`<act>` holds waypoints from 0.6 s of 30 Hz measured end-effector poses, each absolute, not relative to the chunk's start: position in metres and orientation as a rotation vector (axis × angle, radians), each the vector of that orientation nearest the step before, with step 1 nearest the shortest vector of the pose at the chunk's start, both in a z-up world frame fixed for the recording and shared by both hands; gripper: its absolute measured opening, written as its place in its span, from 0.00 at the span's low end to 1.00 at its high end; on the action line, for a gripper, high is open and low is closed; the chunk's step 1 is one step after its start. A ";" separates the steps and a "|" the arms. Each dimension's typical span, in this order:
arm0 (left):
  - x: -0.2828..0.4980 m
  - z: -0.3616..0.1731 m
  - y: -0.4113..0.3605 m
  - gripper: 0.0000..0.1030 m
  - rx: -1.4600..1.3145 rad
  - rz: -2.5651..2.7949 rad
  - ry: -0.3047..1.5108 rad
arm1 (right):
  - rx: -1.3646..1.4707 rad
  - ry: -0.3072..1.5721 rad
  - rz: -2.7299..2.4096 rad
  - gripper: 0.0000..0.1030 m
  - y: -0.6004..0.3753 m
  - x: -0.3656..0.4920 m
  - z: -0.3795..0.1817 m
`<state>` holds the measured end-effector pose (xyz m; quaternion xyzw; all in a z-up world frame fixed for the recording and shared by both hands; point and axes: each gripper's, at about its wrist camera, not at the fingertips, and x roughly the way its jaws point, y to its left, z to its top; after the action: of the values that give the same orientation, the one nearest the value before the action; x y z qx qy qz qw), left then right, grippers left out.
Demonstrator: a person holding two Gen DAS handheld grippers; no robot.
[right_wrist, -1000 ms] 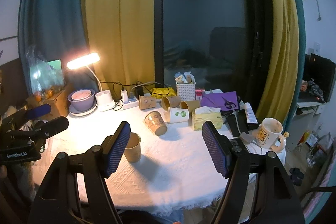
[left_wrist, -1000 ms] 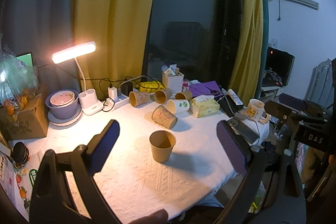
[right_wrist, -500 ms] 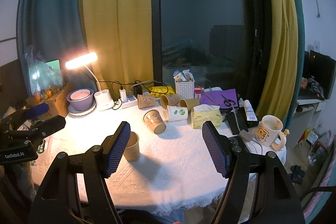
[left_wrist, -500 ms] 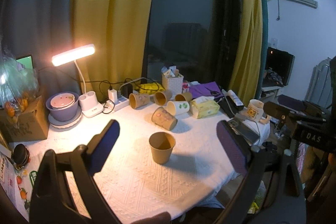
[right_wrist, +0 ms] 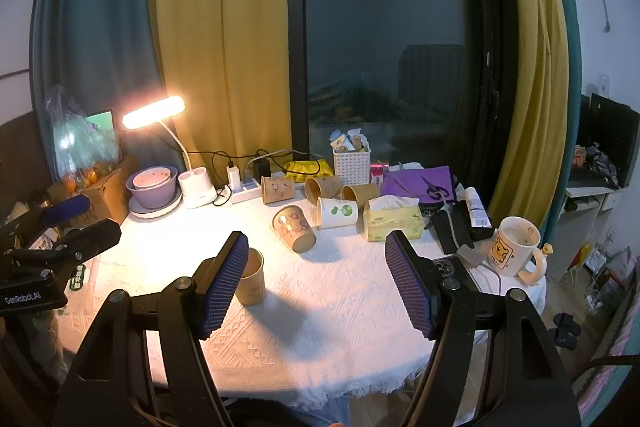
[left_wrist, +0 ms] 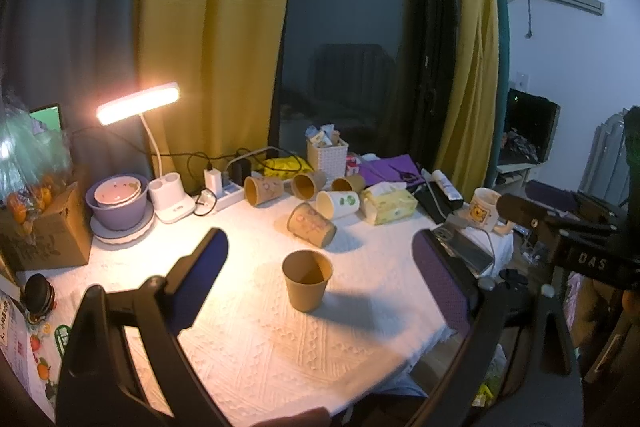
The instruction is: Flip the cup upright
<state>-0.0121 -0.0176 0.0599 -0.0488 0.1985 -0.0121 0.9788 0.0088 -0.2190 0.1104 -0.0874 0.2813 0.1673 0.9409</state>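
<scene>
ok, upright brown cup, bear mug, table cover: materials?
Upright brown cup: likely kraft paper, matte, thin rolled rim. Bear mug: probably glazed ceramic, glossy, thick wall, moulded handle. Table cover: white textile, apparently embossed or woven pattern, edge drapes off the table.

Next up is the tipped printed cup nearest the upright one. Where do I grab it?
Take the printed cup across its sidewall near the mouth, coming down from above with the right tongs open. It lies on its side, mouth toward the lamp, so the walls are exposed.
</scene>
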 end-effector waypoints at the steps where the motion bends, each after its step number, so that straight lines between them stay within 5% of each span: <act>1: -0.012 0.060 -0.018 0.92 -0.097 -0.026 0.401 | -0.178 0.574 0.341 0.72 -0.219 0.009 0.110; 18: -0.007 0.059 -0.021 0.92 -0.093 -0.054 0.412 | -0.163 0.574 0.317 0.72 -0.228 0.008 0.109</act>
<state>-0.0072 -0.0206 0.0595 -0.0460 0.2044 -0.0266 0.9774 0.0080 -0.2279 0.1089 -0.0801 0.2814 0.1555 0.9435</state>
